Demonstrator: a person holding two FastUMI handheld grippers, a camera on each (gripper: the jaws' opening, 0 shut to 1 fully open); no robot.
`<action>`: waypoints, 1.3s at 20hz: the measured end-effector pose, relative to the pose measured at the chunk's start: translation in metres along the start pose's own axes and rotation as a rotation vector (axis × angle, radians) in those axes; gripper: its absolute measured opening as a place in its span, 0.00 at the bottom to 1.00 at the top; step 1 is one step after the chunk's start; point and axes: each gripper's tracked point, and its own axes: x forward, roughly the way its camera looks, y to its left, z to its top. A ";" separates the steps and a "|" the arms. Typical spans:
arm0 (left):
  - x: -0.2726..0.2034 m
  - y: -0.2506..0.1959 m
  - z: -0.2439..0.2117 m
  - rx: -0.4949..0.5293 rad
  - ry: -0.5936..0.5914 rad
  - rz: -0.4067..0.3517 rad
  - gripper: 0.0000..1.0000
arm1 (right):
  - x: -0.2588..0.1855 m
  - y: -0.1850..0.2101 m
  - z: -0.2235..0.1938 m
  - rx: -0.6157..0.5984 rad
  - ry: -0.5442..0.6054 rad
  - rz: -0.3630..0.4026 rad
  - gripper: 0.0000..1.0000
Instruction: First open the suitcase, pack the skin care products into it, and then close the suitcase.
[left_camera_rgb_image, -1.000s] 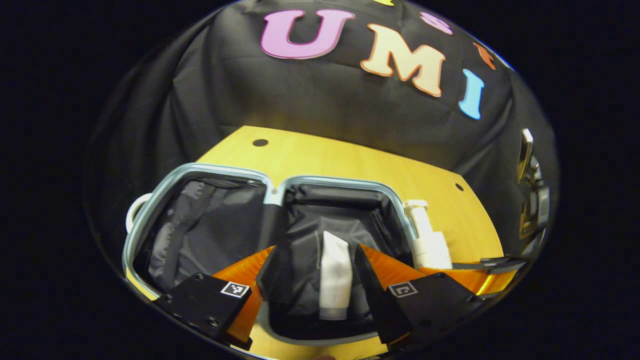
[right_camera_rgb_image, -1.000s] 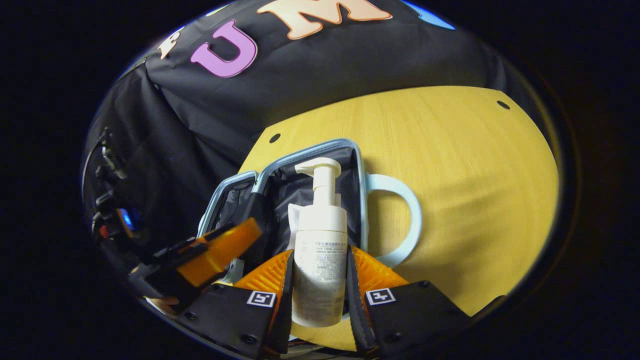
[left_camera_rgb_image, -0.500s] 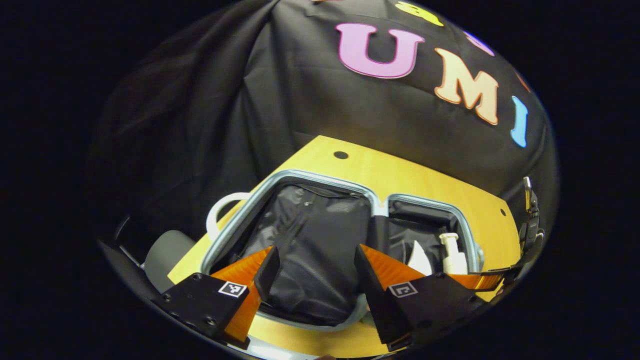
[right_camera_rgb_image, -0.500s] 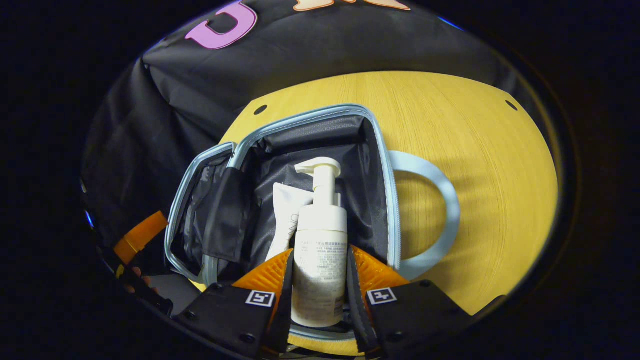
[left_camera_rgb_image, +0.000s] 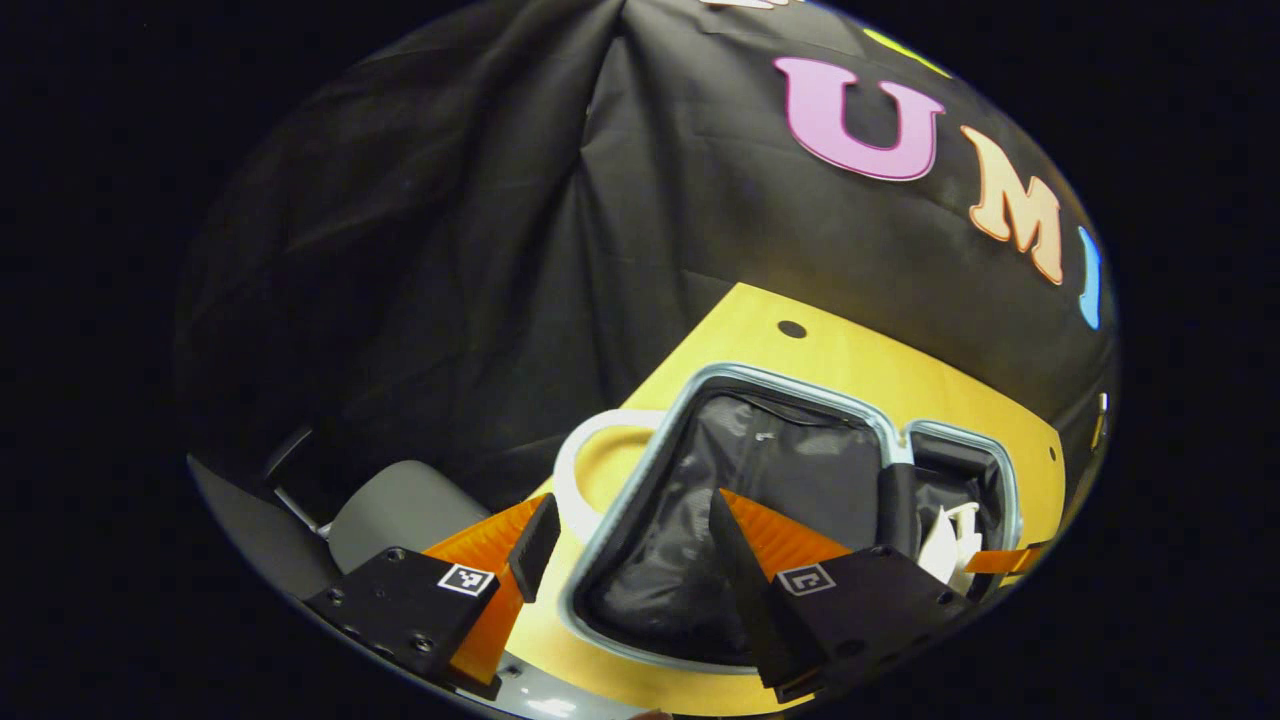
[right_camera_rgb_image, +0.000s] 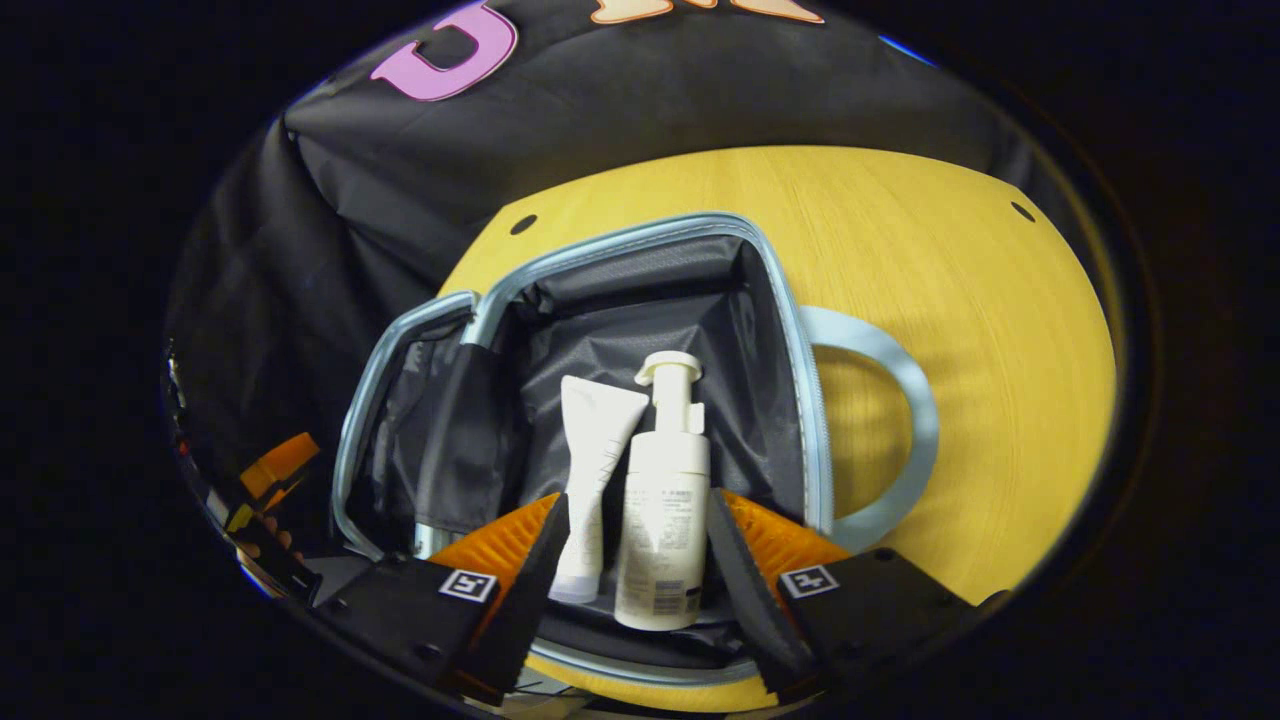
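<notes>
In the right gripper view, the pump bottle (right_camera_rgb_image: 662, 520), clamped half a second ago, is now released by the right hand-held gripper (right_camera_rgb_image: 630, 545), whose fingers are spread apart, and it is left lying in the right half of the open suitcase (right_camera_rgb_image: 640, 250) beside the tube (right_camera_rgb_image: 590, 470). The left hand-held gripper (left_camera_rgb_image: 625, 545) is held open and empty, swung over the suitcase's other half on the worktop (left_camera_rgb_image: 830, 350). Packing is judged complete, so closing is what remains.

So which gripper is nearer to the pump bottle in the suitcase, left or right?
Right. The right gripper is open around the pump bottle, which lies in the suitcase. The left gripper is open over the other half, far from it.
</notes>
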 end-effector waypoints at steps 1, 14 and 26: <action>0.006 0.010 0.003 -0.004 -0.001 0.010 0.87 | -0.006 0.000 0.005 -0.011 -0.024 0.004 0.98; 0.109 0.053 -0.010 0.039 0.195 -0.009 0.87 | -0.089 -0.052 0.048 0.029 -0.222 -0.069 0.96; 0.132 0.036 -0.031 0.060 0.341 -0.085 0.10 | -0.117 -0.089 0.043 0.076 -0.253 -0.145 0.99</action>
